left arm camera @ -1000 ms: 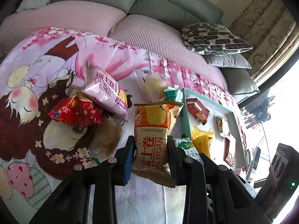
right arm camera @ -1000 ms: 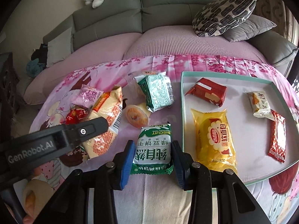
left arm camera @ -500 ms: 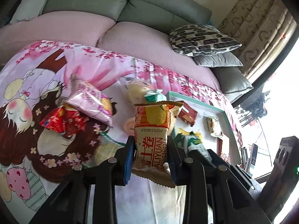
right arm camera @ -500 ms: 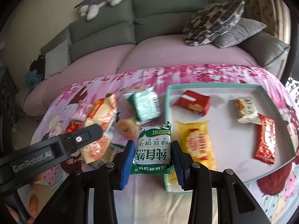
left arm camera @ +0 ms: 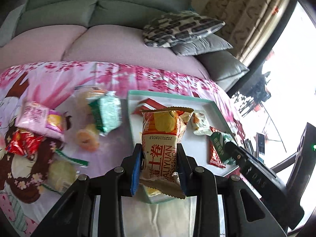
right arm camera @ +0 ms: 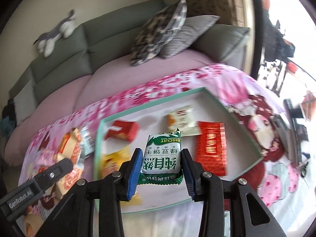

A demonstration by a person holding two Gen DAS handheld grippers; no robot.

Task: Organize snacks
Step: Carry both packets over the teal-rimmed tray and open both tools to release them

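The left gripper (left arm camera: 159,165) has its blue pads pinched on an orange-and-white Swiss roll packet (left arm camera: 163,138), which stands upright between the jaws above the near edge of the mint-rimmed tray (left arm camera: 169,96). The right gripper (right arm camera: 161,168) is clamped the same way on a green-and-white biscuit packet (right arm camera: 162,156), held above the tray's near half.

Inside the tray, nearest the front rim, lies a yellow packet (right arm camera: 112,160), partly hidden by the right gripper's left finger. To the right of the biscuit packet lies a long red packet (right arm camera: 211,148). Farther in are a red-and-white packet (right arm camera: 122,131) toward the tray's left wall and a small cream packet (right arm camera: 180,119) nearer its middle.

Left of the tray, on the pink printed cloth (left arm camera: 59,79), loose snacks are scattered: a pale round cake (left arm camera: 62,174) nearest, then an orange round snack (left arm camera: 86,139), a red packet (left arm camera: 22,143), a pink packet (left arm camera: 38,118) and a green-and-white packet (left arm camera: 107,114). Beyond the tray's far rim stands the grey sofa (left arm camera: 118,13) with a patterned cushion (left arm camera: 177,29).
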